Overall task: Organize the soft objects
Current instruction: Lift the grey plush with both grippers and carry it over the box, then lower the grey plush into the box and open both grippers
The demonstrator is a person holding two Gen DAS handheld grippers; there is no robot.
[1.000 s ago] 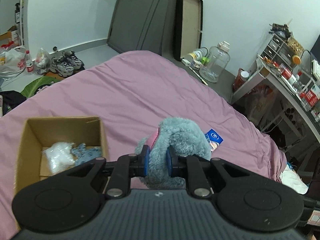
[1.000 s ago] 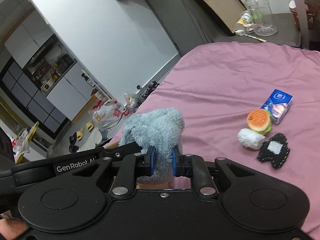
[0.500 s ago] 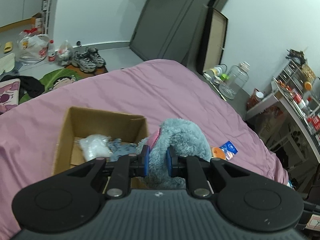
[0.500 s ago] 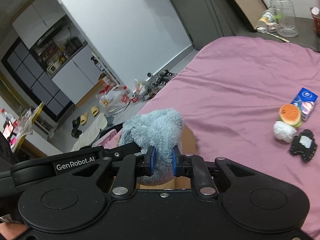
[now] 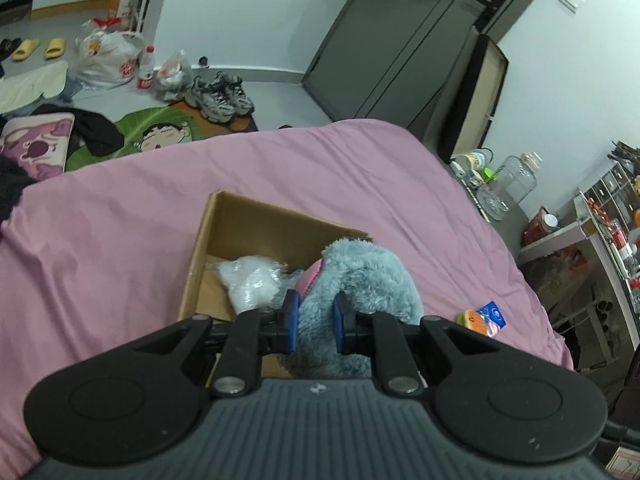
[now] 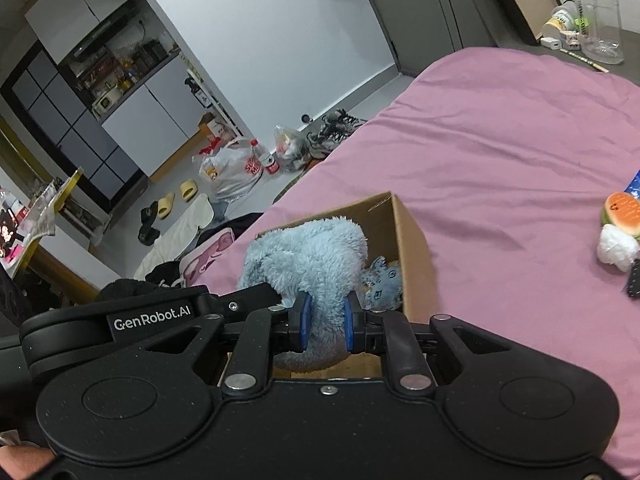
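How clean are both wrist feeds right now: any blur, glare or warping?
Left wrist view: sharp on the plush toy and box; fisheye bends the door edges; soft even light, no glare. Right wrist view: equally sharp on the plush toy; strong warping at the edges, where the burger toy is partly cropped.

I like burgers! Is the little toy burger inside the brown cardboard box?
No, the little toy burger lies out on the pink bed sheet, well apart from the brown cardboard box.

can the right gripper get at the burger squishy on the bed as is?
Probably not yet. The right gripper is shut on the blue plush, held over the cardboard box. The burger squishy lies unobstructed on the pink sheet; release first.
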